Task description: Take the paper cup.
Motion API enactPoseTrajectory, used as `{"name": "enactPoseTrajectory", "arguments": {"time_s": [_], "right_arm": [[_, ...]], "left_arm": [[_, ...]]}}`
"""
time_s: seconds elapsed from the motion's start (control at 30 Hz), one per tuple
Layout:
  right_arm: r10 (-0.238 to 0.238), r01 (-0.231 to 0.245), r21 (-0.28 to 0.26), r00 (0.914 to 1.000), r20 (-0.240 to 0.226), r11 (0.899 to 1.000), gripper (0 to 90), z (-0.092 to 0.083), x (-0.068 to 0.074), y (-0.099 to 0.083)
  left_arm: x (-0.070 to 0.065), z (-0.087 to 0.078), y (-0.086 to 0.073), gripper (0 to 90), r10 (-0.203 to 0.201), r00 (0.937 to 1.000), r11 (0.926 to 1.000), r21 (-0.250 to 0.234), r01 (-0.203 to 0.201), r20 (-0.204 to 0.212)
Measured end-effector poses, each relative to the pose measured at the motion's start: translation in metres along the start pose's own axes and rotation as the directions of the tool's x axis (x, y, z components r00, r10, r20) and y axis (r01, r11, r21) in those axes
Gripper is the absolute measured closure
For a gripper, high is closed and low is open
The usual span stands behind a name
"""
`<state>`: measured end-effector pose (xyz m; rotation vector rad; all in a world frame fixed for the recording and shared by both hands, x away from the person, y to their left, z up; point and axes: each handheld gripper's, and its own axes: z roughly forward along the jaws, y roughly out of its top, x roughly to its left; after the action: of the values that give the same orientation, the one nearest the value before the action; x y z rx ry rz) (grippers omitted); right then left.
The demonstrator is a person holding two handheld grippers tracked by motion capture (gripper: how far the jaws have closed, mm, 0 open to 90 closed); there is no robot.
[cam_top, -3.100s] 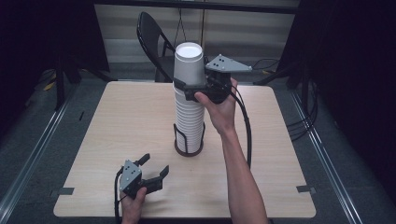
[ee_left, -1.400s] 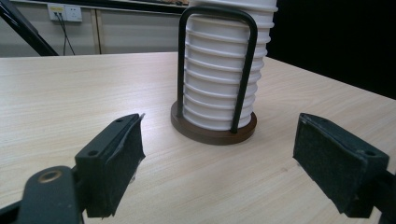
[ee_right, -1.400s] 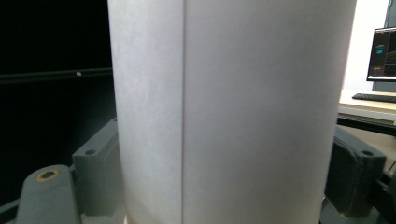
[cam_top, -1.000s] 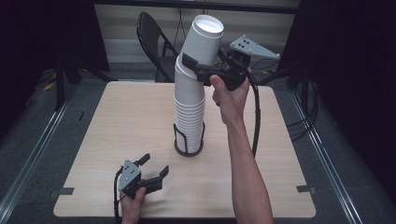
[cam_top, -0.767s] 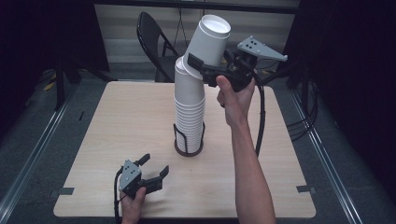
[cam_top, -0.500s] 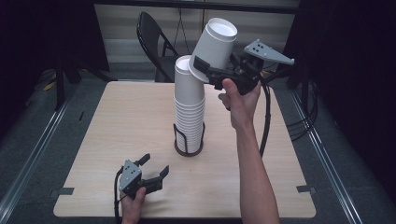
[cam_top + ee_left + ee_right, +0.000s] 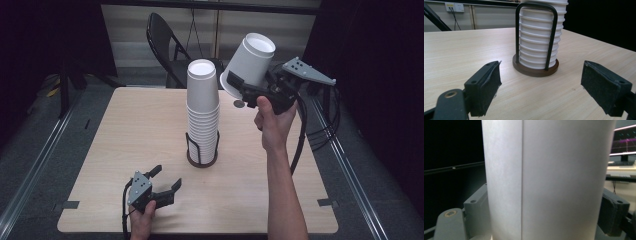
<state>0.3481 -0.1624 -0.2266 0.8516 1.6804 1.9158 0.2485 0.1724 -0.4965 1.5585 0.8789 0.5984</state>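
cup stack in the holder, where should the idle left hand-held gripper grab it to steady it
Probably across the cup stack above the black wire holder, coming level from the near side. The holder's upright loops cage the lowest cups, while the ribbed rims above are bare and round. The left hand-held gripper is open, resting on the table.

The right tool (image 7: 239, 90) has lifted the top cup (image 7: 249, 64) off the stack (image 7: 202, 117) and swung it rightward, tilted

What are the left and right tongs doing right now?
Left tongs: open, holding nothing, low over the table.
Right tongs: closed on a white paper cup, tilted in the air beside the cup stack.
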Motion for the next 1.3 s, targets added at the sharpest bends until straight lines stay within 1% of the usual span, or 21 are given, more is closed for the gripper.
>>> {"name": "enactPoseTrajectory", "arguments": {"time_s": [0.17, 0.3, 0.33, 0.4, 0.5, 0.53, 0.57, 0.6, 0.63, 0.67, 0.7, 0.77, 0.87, 0.93, 0.97, 1.03, 1.07, 1.1, 1.17, 1.27, 1.3], "right_arm": [[0.011, -0.011, 0.004, 0.9998, 0.014, 1.0, 15.4, -0.012, -0.005, -0.01], [0.019, -0.019, 0.018, 0.9996, 0.021, 1.0, 15.4, -0.016, -0.006, -0.016], [0.028, -0.029, 0.028, 0.9992, 0.028, 0.999, 15.4, -0.019, -0.008, -0.023], [0.027, -0.028, 0.031, 0.9991, 0.031, 0.999, 15.5, -0.02, -0.009, -0.025], [0.044, -0.045, 0.046, 0.9983, 0.038, 0.998, 15.5, -0.023, -0.011, -0.037], [0.048, -0.051, 0.062, 0.997, 0.06, 0.997, 15.5, -0.024, -0.012, -0.045], [0.048, -0.051, 0.062, 0.997, 0.06, 0.997, 15.5, -0.024, -0.012, -0.045], [0.065, -0.069, 0.073, 0.9963, 0.057, 0.995, 15.5, -0.024, -0.012, -0.053], [0.065, -0.069, 0.073, 0.9963, 0.057, 0.995, 15.5, -0.024, -0.012, -0.053], [0.059, -0.063, 0.076, 0.9964, 0.061, 0.995, 15.5, -0.024, -0.012, -0.058], [0.071, -0.076, 0.081, 0.9954, 0.064, 0.994, 15.5, -0.025, -0.012, -0.066], [0.078, -0.083, 0.081, 0.995, 0.063, 0.993, 15.5, -0.025, -0.012, -0.069], [0.091, -0.096, 0.098, 0.9939, 0.063, 0.991, 15.5, -0.027, -0.011, -0.082], [0.089, -0.096, 0.112, 0.9936, 0.07, 0.989, 15.5, -0.028, -0.011, -0.091], [0.108, -0.116, 0.129, 0.992, 0.066, 0.985, 15.5, -0.028, -0.012, -0.1], [0.108, -0.116, 0.137, 0.992, 0.065, 0.984, 15.5, -0.028, -0.012, -0.103], [0.126, -0.134, 0.145, 0.99, 0.064, 0.98, 15.5, -0.03, -0.013, -0.112], [0.126, -0.134, 0.145, 0.99, 0.064, 0.98, 15.5, -0.03, -0.013, -0.112], [0.137, -0.145, 0.155, 0.9885, 0.064, 0.977, 15.5, -0.032, -0.012, -0.121], [0.13, -0.137, 0.16, 0.99, 0.056, 0.978, 15.5, -0.033, -0.009, -0.128], [0.13, -0.137, 0.169, 0.9902, 0.05, 0.976, 15.5, -0.033, -0.007, -0.131]], "left_arm": [[0.001, 0.0, 0.0, 15.6, -0.014, 0.9999, 0.9999, -0.001, 0.014, -0.009], [0.0, 0.001, 0.0, 15.5, -0.003, 0.9997, 1.0, 0.009, 0.003, -0.022], [-0.001, 0.001, 0.001, 15.8, 0.006, 0.9998, 0.9999, 0.012, -0.005, -0.02], [-0.002, 0.002, 0.001, 15.8, 0.011, 0.9992, 0.9998, 0.017, -0.011, -0.038], [-0.002, 0.001, 0.001, 15.9, 0.005, 0.9989, 0.9999, 0.012, -0.004, -0.047], [-0.001, 0.002, 0.001, 16.0, -0.007, 0.999, 0.9999, 0.013, 0.008, -0.044], [-0.001, 0.002, 0.001, 16.0, -0.007, 0.999, 0.9999, 0.013, 0.008, -0.044], [0.0, 0.002, 0.001, 16.1, -0.006, 0.9991, 0.9998, 0.016, 0.007, -0.042], [0.0, 0.002, 0.001, 16.1, -0.009, 0.9992, 0.9998, 0.018, 0.009, -0.04], [0.0, 0.002, 0.001, 16.3, -0.012, 0.9994, 0.9997, 0.021, 0.012, -0.034], [0.001, 0.003, 0.001, 17.0, -0.009, 0.9997, 0.9995, 0.03, 0.01, -0.022], [0.0, 0.003, 0.002, 17.0, -0.006, 0.9997, 0.9993, 0.036, 0.007, -0.025], [0.001, 0.003, 0.001, 15.8, -0.01, 0.9999, 0.9998, 0.02, 0.01, 0.008], [0.0, 0.003, 0.001, 15.7, -0.012, 0.9999, 0.9996, 0.024, 0.012, 0.001], [0.0, 0.003, 0.001, 16.0, -0.012, 0.9999, 0.9995, 0.029, 0.012, -0.001], [-0.001, 0.004, 0.002, 16.0, -0.012, 0.9999, 0.9992, 0.038, 0.012, -0.001], [-0.001, 0.004, 0.002, 16.6, -0.01, 1.0, 0.9992, 0.039, 0.01, -0.001], [-0.001, 0.004, 0.002, 16.6, -0.006, 1.0, 0.999, 0.044, 0.006, 0.003], [-0.003, 0.004, 0.003, 16.6, -0.021, 0.9998, 0.9988, 0.044, 0.021, 0.006], [-0.004, 0.004, 0.004, 17.4, -0.036, 0.9992, 0.9989, 0.029, 0.036, 0.02], [-0.005, 0.004, 0.004, 19.0, -0.037, 0.9992, 0.9991, 0.021, 0.037, 0.013]]}}
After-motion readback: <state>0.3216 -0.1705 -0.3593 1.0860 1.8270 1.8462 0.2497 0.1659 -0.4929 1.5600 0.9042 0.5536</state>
